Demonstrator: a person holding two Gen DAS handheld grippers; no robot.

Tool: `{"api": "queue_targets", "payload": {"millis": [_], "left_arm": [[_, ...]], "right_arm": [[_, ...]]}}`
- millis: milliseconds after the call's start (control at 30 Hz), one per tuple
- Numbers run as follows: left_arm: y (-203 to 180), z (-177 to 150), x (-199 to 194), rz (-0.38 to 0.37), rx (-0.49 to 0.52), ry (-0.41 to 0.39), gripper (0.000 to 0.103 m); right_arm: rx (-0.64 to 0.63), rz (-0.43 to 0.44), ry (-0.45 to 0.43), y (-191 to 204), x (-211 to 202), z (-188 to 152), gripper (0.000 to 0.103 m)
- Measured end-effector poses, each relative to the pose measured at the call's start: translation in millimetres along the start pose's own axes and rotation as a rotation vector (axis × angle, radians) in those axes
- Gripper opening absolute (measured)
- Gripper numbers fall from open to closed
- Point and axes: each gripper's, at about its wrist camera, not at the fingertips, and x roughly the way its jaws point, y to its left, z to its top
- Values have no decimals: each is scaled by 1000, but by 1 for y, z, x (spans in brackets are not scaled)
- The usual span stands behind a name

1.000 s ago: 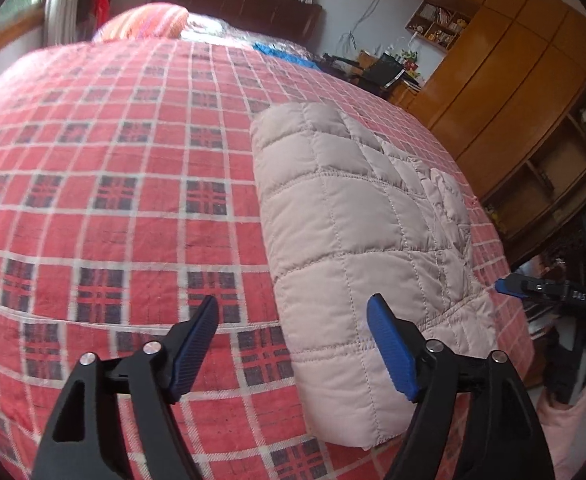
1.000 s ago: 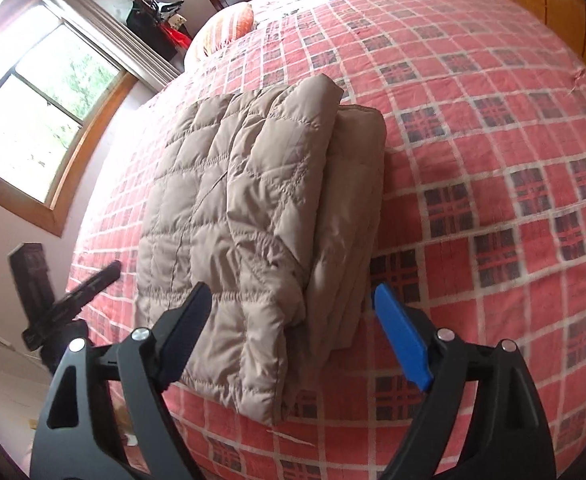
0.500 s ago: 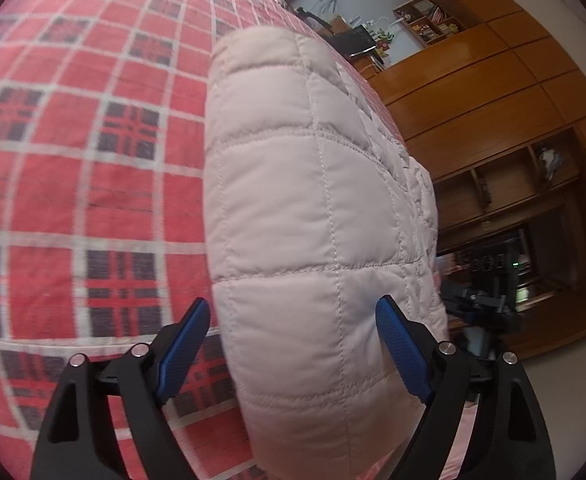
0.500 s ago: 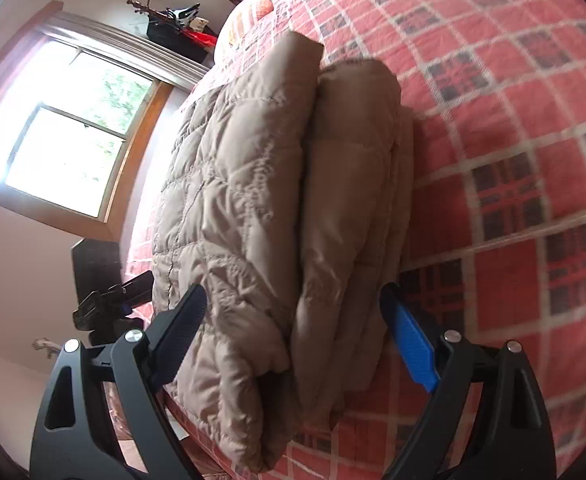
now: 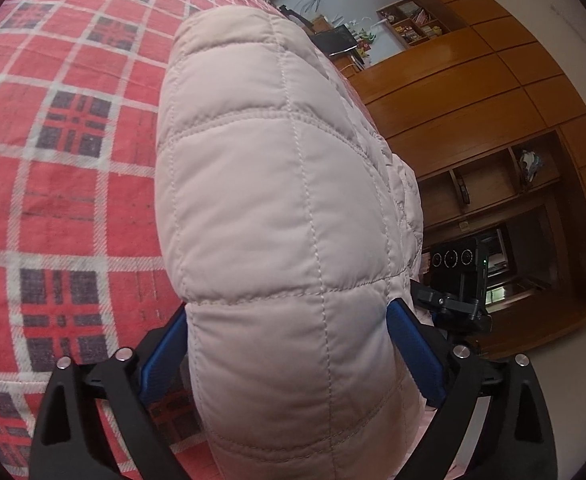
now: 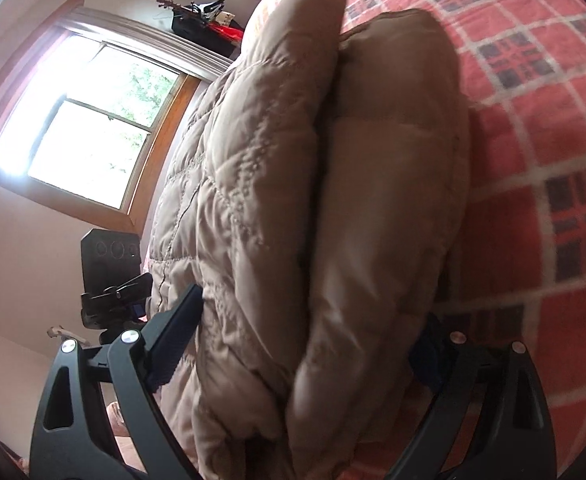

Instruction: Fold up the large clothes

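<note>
Straddling the folded quilted jacket (image 5: 277, 208), the left gripper (image 5: 289, 356) has its blue pads spread wide, one on each side of the bundle's near end, which lies on the red plaid bedspread (image 5: 61, 152). The right gripper (image 6: 305, 344) likewise stands spread around the jacket's layered edge, bedspread to its right, window (image 6: 89, 128) far left.

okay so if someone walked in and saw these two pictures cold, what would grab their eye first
First, the puffy folded quilted jacket, which fills the middle of both views, with each gripper's blue pads straddling one end of it: left gripper, right gripper. Next, the red plaid bedspread under it. After that, the bright window at the left of the right wrist view and the wooden wardrobe at the right of the left wrist view.
</note>
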Motion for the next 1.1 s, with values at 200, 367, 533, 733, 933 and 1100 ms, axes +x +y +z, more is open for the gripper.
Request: {"api": "queue_targets", "payload": {"millis": [200, 367, 533, 733, 933, 1100], "left_arm": [[-13, -6, -11, 34, 49, -41, 58], [-21, -12, -34, 53, 95, -133, 47], [-27, -10, -72, 59, 121, -232, 46], [2, 4, -104, 102, 91, -292, 47], [50, 20, -105, 144, 30, -261, 48], [65, 20, -102, 122, 38, -239, 52]], "right_arm": [[-76, -18, -30, 31, 0, 4, 49], [-153, -45, -53, 59, 3, 5, 41], [-237, -24, -67, 87, 6, 17, 40], [-296, -48, -31, 104, 41, 43, 40], [-262, -60, 30, 97, 87, 66, 40], [-233, -43, 46, 83, 92, 73, 44]]}}
